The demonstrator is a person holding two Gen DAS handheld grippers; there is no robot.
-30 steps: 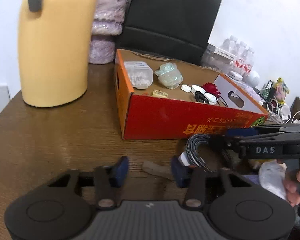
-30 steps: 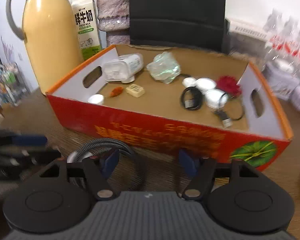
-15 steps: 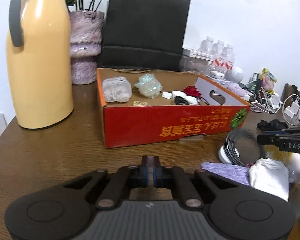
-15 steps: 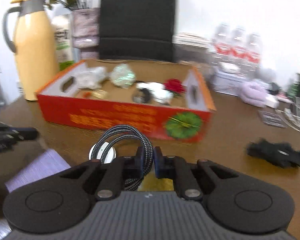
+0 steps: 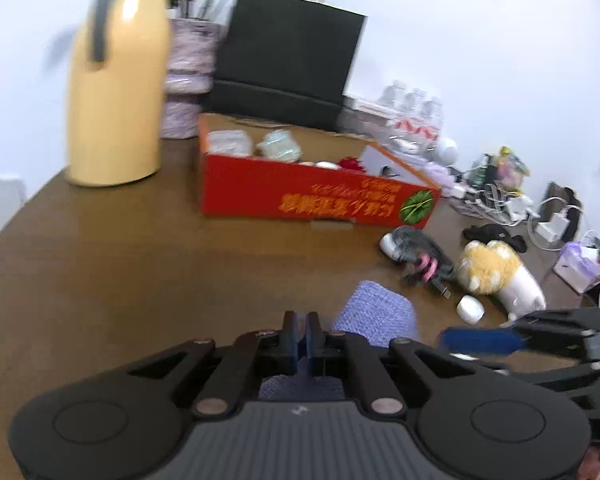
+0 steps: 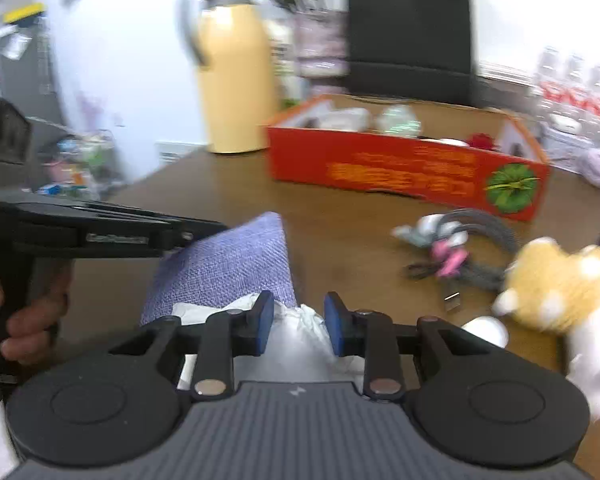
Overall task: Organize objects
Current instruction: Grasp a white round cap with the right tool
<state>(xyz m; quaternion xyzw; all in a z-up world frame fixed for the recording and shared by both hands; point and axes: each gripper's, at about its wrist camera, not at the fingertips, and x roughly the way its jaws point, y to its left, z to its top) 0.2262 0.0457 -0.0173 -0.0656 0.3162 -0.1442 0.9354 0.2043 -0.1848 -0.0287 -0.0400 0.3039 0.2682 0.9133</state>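
Note:
A red cardboard box (image 5: 300, 196) (image 6: 400, 168) holds several small items at the table's back. A purple woven pouch (image 5: 374, 314) (image 6: 228, 264) lies in front of both grippers. My left gripper (image 5: 300, 338) is shut, its tips at the pouch's near edge; whether it pinches the cloth is hidden. My right gripper (image 6: 298, 322) is open over white tissue (image 6: 300, 336) at the pouch's mouth. A coiled braided cable (image 5: 416, 244) (image 6: 472, 236) lies on the table with a pink clip (image 6: 446, 254) beside a plush toy (image 5: 496, 272) (image 6: 564, 284).
A yellow thermos (image 5: 116, 92) (image 6: 236, 84), a purple vase (image 5: 188, 80) and a black paper bag (image 5: 288, 64) stand behind the box. A small white case (image 5: 470, 309) lies near the plush. Water bottles (image 5: 414, 114) and cable clutter (image 5: 496, 200) fill the right side.
The right gripper has let go of the coiled cable, which now lies on the table, and has opened over the pouch. Both grippers have pulled back toward the near edge.

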